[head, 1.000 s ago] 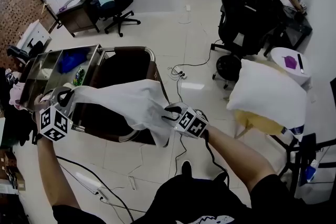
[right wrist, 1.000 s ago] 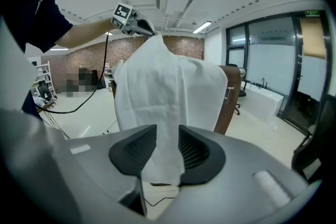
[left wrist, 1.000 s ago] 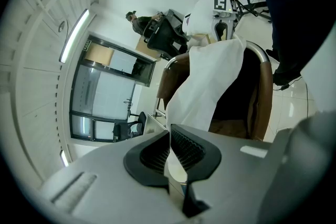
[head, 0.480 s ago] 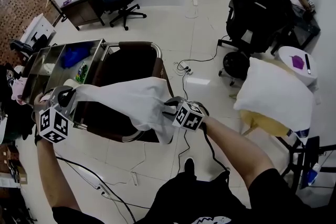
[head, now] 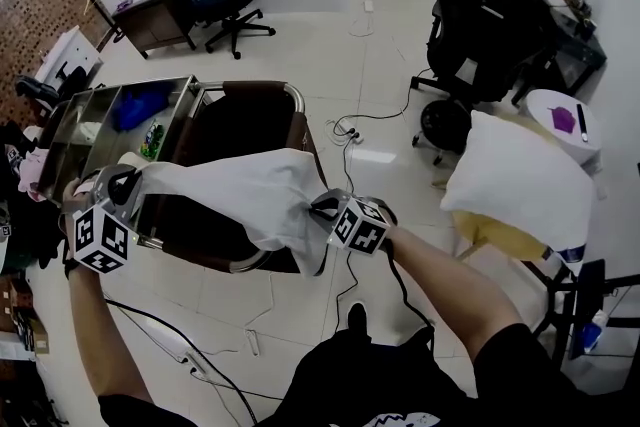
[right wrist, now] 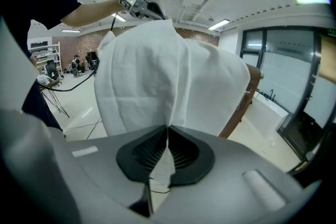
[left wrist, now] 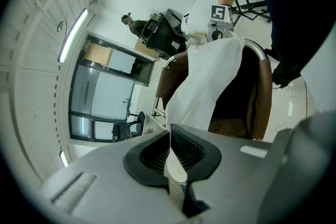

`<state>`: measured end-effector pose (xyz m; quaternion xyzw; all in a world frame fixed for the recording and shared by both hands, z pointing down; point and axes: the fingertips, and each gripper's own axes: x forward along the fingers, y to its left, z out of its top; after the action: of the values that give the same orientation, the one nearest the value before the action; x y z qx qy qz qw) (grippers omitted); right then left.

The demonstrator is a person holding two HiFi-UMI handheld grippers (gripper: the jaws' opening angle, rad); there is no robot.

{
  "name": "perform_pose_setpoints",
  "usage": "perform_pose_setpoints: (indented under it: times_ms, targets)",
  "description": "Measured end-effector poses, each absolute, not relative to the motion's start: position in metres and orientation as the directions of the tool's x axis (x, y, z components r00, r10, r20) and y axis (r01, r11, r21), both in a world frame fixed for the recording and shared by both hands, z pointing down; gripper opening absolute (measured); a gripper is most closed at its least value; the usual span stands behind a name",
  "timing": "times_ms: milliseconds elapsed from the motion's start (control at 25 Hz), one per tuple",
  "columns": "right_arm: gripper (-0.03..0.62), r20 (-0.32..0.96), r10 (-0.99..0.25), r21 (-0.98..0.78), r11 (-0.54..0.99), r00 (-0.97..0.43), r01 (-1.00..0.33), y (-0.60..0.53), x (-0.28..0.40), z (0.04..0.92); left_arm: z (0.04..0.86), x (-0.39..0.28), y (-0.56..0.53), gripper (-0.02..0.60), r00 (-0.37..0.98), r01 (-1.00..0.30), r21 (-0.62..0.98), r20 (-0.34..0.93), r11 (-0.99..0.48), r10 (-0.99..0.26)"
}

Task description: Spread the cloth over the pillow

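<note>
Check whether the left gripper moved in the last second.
No. The left gripper, shut on the white cloth, sits at the same near corner of the metal trolley.

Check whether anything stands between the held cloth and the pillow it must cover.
Nothing visible does. The cloth hangs by the brown chair; only floor with cables lies between it and the pillow. The black office chair stands beyond that path.

Legible text, brands, numbers, signs: none that we can read.

Item one: black-and-white square code markers, no letters or digits, on the left cube (head: 100, 240) of the left gripper (head: 124, 183), at 8 o'clock in the head view.

Item two: like markers on the right cube (head: 360, 225) of the right gripper (head: 318, 208), near 5 o'clock.

All other surfaces: too small or blurred for us to read.
</note>
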<state>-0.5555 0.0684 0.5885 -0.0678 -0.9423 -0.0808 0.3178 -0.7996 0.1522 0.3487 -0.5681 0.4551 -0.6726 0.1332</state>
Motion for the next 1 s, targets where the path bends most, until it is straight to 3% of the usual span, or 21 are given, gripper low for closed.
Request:
perform_pose_setpoints:
  times_ms: [400,1000]
  targets:
    - [0.014,0.512,-0.175,0.217,0.974,-0.841,-0.070,0.014,-0.481,0.520,0.321,-0.779,0.125,0.000,-0.291,-0.301,-0.810,0.581,-0.504,-0.760]
    - [0.014,0.289,-0.532,0.435,0.814,-0.796,-0.386,-0.066,-0.329,0.351,0.241,-0.668,0.039,0.000,-0.146,-0.210,-0.909,0.394,-0.361,-0.907]
